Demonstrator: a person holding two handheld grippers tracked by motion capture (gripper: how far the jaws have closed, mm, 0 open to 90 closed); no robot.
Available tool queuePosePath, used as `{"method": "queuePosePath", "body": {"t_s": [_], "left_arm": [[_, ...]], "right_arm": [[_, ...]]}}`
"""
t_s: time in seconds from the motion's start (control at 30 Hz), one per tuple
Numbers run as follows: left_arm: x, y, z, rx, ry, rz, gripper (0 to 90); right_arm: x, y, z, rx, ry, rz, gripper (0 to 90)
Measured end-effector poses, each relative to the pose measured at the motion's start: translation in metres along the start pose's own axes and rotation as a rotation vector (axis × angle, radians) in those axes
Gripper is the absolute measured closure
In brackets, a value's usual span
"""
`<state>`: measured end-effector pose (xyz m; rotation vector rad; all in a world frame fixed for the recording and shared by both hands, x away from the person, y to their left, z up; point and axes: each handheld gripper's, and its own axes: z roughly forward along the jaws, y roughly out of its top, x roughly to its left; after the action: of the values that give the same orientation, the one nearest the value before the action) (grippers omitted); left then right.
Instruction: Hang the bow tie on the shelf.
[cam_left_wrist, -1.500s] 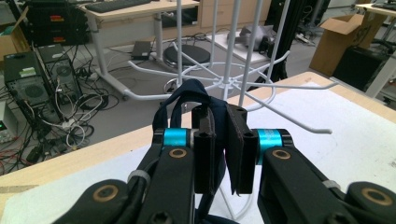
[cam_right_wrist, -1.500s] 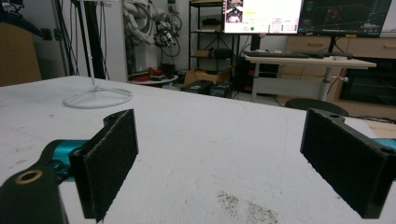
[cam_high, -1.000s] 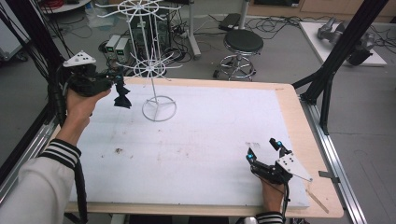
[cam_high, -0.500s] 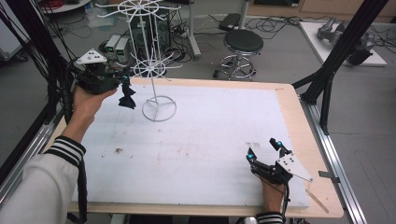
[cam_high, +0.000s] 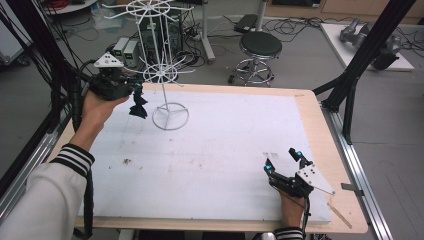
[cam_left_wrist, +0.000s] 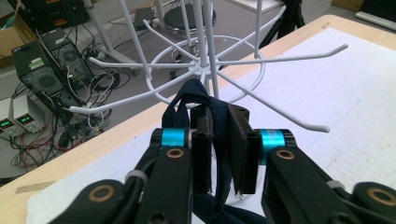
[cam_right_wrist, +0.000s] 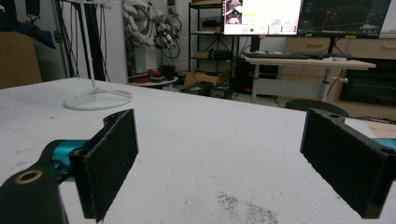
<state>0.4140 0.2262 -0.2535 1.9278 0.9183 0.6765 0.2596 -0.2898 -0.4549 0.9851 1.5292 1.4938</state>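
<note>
Nearest the person, at the right edge of the white foam-covered table (cam_high: 210, 170), the right gripper (cam_high: 283, 161) rests low on the surface with its jaws spread wide and nothing between them; the right gripper view shows only bare, lightly stained foam in the gap, and the hand under it lies flat and idle. Farther off on the left, the left hand (cam_high: 97, 107) is raised above the table on a forearm in a white sleeve with a striped cuff, holding the left gripper (cam_left_wrist: 219, 149) level and aimed right, toward the white wire display rack (cam_high: 162, 75) standing on its ring base at the far left of the table. Its jaws are closed almost fully on a dark navy fabric loop (cam_left_wrist: 194, 95), whose upper end sits just beside the rack's central pole, near the radiating lower hooks, while the rest hangs down below the jaws. The likely trouble is the limp loop sagging past a hook tip rather than over it, or the jaws knocking the thin wires and tipping the light rack.
</note>
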Motion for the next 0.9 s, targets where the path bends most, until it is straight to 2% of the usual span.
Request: {"method": "queuePosePath", "body": {"t_s": [0.03, 0.07, 0.1, 0.2, 0.3, 0.37, 0.4, 0.43, 0.5, 0.63, 0.7, 0.77, 0.9], "left_arm": [[0.0, 0.0, 0.0, 0.0, 0.007, -0.002, 78.6], [-0.001, 0.001, -0.001, -0.001, 0.032, -0.001, 67.9], [-0.001, 0.002, -0.001, -0.006, 0.059, -0.003, 61.6], [-0.001, 0.003, -0.003, -0.016, 0.072, -0.004, 54.7], [-0.002, 0.003, -0.005, -0.033, 0.096, -0.009, 39.9], [-0.002, 0.003, -0.008, -0.055, 0.1, -0.005, 32.4], [-0.002, 0.003, -0.01, -0.067, 0.09, -0.004, 28.7], [-0.001, 0.003, -0.012, -0.075, 0.073, 0.002, 28.7], [-0.001, 0.002, -0.016, -0.101, 0.06, 0.005, 20.1], [-0.003, -0.006, -0.029, -0.178, 0.043, 0.015, 17.8], [-0.005, -0.016, -0.036, -0.237, 0.033, 0.014, 17.8], [-0.007, -0.027, -0.044, -0.276, 0.03, 0.009, 16.3], [-0.013, -0.059, -0.063, -0.393, -0.004, 0.015, 15.9]], "right_arm": [[0.0, 0.0, 0.0, 0.0, 0.0, 0.0, 10.3], [0.0, 0.0, 0.0, 0.001, 0.0, 0.002, 10.3], [0.0, 0.0, 0.0, -0.002, -0.001, -0.002, 10.3], [0.0, 0.0, 0.0, 0.002, -0.002, 0.004, 10.3], [0.0, 0.0, 0.0, 0.0, -0.003, 0.004, 10.3], [0.0, 0.0, 0.0, 0.0, -0.003, 0.004, 10.3], [0.0, 0.0, 0.0, -0.001, -0.003, 0.005, 10.3], [0.0, 0.0, 0.0, -0.001, -0.003, 0.005, 10.3], [0.0, 0.0, 0.0, -0.001, -0.002, 0.004, 10.3], [0.0, 0.0, 0.0, 0.0, 0.0, 0.008, 10.3], [0.0, 0.0, 0.0, 0.0, 0.0, 0.007, 10.3], [0.0, 0.0, 0.0, -0.001, 0.0, 0.008, 10.3], [-0.001, 0.0, 0.0, 0.005, 0.0, 0.01, 10.3]]}}
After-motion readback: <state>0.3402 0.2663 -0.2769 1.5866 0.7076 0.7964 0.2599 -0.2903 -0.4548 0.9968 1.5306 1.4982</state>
